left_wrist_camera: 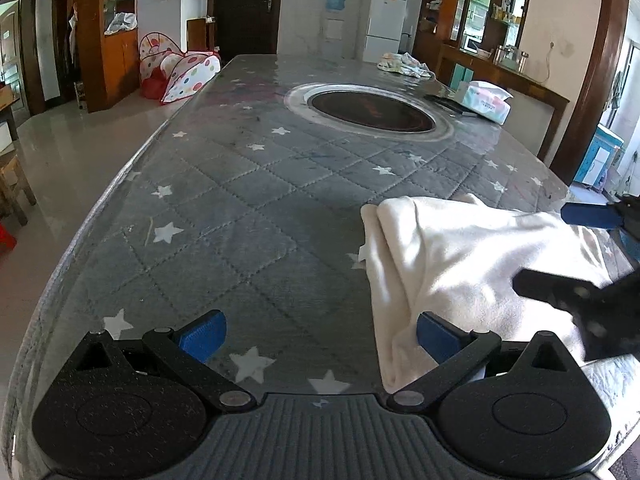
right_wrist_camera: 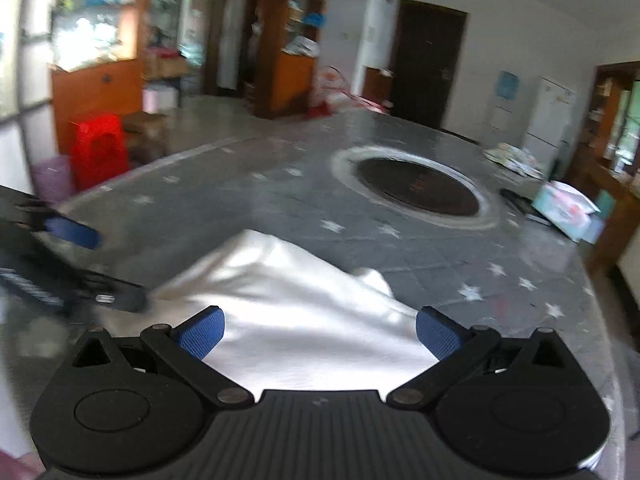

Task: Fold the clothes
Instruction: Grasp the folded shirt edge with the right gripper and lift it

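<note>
A white cloth (left_wrist_camera: 472, 264) lies bunched and partly folded on the grey star-patterned table cover (left_wrist_camera: 248, 208), at the near right in the left wrist view. My left gripper (left_wrist_camera: 320, 336) is open, its blue right pad (left_wrist_camera: 438, 336) at the cloth's near left edge, nothing between the fingers. The right gripper shows at the right edge there, as a blue pad (left_wrist_camera: 588, 216) and a black arm over the cloth. In the blurred right wrist view the cloth (right_wrist_camera: 296, 296) lies just ahead, under my open right gripper (right_wrist_camera: 320, 336). The left gripper's blue pad (right_wrist_camera: 74, 232) shows at the left.
A dark round inset (left_wrist_camera: 372, 110) with a pale ring sits mid-table. A tissue pack (left_wrist_camera: 486, 100) and a crumpled patterned cloth (left_wrist_camera: 404, 64) lie at the far right. The table edge curves along the left, with floor, a red stool (right_wrist_camera: 100, 148) and cabinets beyond.
</note>
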A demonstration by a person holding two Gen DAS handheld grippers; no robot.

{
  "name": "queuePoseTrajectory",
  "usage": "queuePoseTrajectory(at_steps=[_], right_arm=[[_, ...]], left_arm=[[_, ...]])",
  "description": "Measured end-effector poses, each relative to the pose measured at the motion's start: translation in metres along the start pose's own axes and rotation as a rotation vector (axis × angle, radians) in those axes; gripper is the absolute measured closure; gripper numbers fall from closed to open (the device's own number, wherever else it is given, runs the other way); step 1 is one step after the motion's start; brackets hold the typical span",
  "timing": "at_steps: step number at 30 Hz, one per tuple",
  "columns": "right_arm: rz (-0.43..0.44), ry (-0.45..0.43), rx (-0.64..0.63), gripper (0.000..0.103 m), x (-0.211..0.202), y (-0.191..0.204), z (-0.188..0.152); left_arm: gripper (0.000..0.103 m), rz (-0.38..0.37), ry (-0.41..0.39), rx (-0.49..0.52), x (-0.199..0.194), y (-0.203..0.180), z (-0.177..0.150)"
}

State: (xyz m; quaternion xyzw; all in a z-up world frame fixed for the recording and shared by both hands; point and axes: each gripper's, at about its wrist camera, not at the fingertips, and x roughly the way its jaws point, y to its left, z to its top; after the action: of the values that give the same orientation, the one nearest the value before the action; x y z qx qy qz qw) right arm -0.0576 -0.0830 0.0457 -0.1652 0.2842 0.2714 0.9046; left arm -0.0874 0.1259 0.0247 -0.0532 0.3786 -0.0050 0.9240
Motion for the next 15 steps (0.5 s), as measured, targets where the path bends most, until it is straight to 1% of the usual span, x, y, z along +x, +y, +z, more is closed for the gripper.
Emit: queuePoseTrajectory(at_steps=[1,4,11,13,15], right_arm=[[-0.016,0.012,0.001,0.000,0.004,0.000,0.000],[0.007,0.045,-0.034,0.000,0.014,0.012,-0.004],[0.074,0.035,-0.169,0.000,0.012,0.050,-0.006],[0.079,0.014,-0.197,0.000,0.008,0.056,-0.004],[0.107,-0.002,-0.206,0.000,-0.001,0.060,-0.001]], left_arm=[[0.000,-0.005,-0.001,-0.003,0.000,0.001,0.000],[0.000,-0.007,-0.001,-0.014,0.001,0.006,0.000],[0.000,0.021,0.011,-0.038,0.005,0.019,0.000],[0.000,0.028,0.014,-0.042,0.006,0.021,0.000],[0.000,0.032,0.018,-0.048,0.006,0.024,-0.001]])
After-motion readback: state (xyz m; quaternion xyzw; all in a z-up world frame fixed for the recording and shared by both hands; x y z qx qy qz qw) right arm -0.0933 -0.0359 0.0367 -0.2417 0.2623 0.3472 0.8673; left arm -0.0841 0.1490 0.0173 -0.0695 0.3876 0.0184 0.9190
